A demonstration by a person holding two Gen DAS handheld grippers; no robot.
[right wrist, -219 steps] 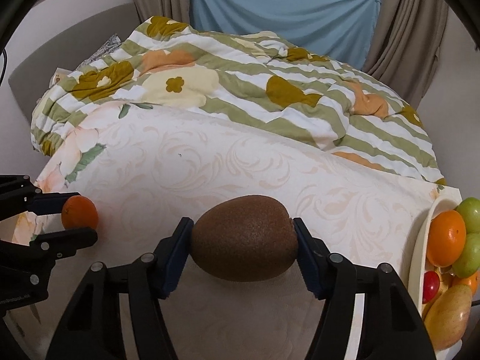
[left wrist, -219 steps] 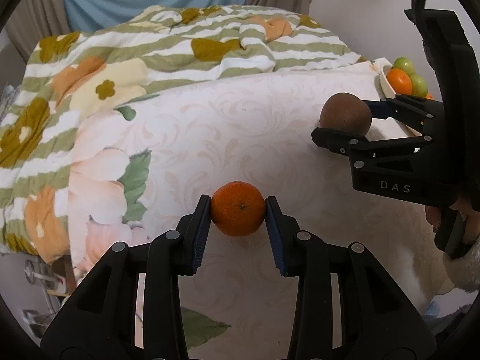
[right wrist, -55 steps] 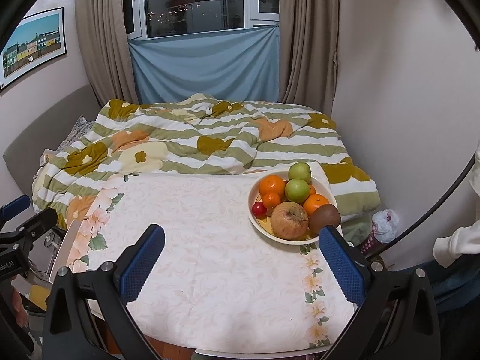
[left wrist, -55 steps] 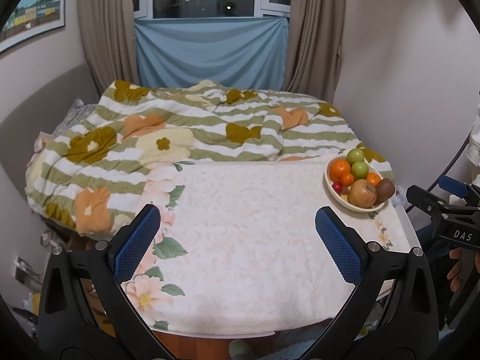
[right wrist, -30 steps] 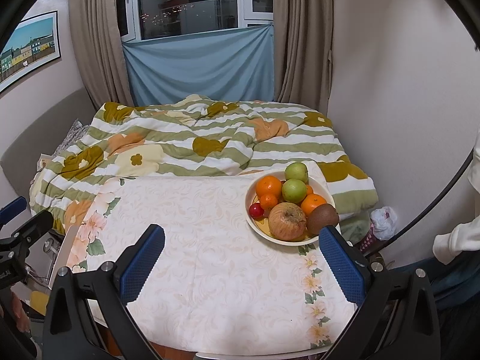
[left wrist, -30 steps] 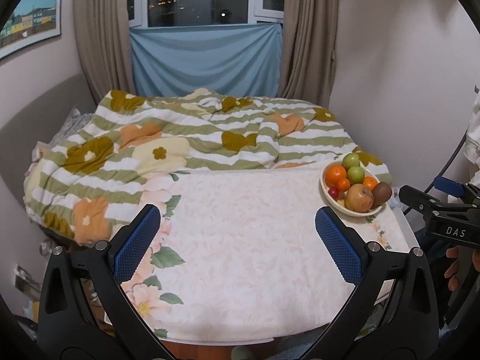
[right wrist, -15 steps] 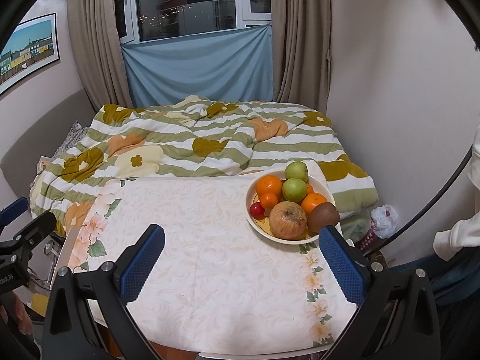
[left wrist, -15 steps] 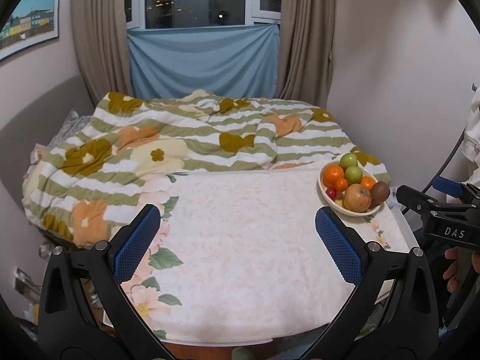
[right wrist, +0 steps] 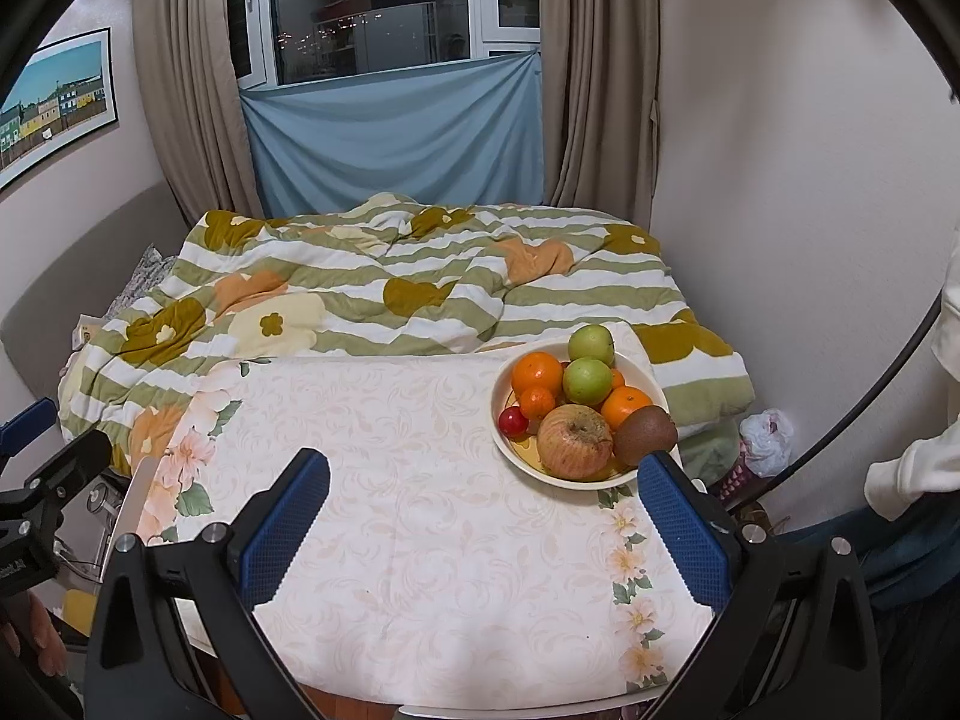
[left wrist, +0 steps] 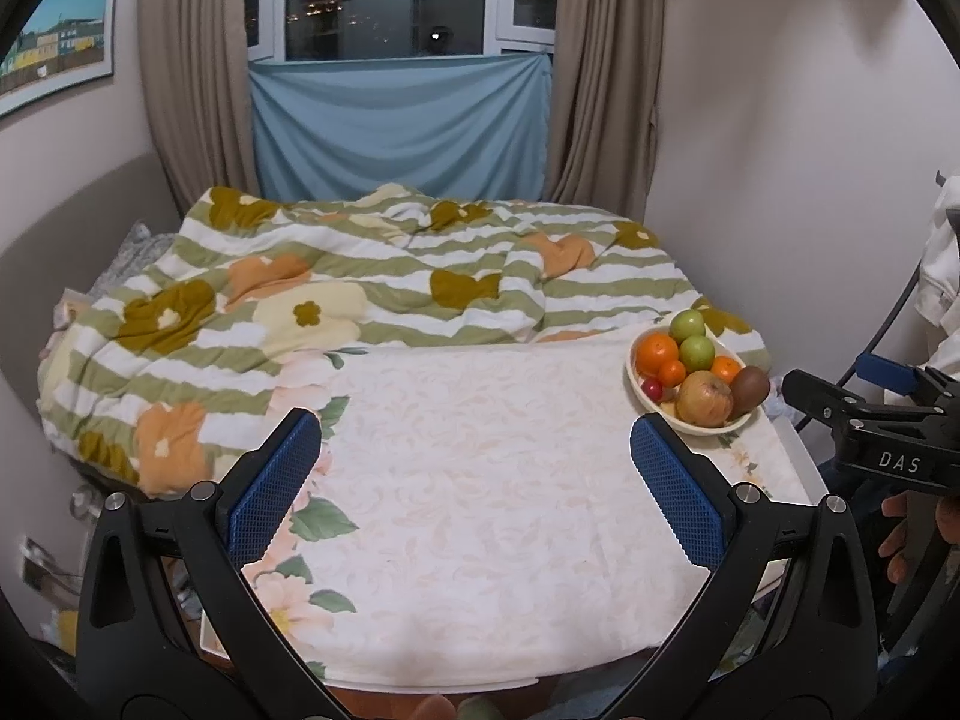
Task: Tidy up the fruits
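- Left wrist view: the left gripper (left wrist: 474, 468) is held level above the worktop (left wrist: 480, 510), jaws wide open and empty. The bowl (left wrist: 635, 373) of fruit stands at the far right corner. The right gripper (left wrist: 840, 387) shows at the right edge, with a hand (left wrist: 900, 531) under it.
- Right wrist view: the right gripper (right wrist: 483, 516) also has its jaws wide apart, holding nothing. Here the bowl (right wrist: 503, 426) is nearer, with the kiwi (right wrist: 645, 427) beside the apple (right wrist: 573, 441).
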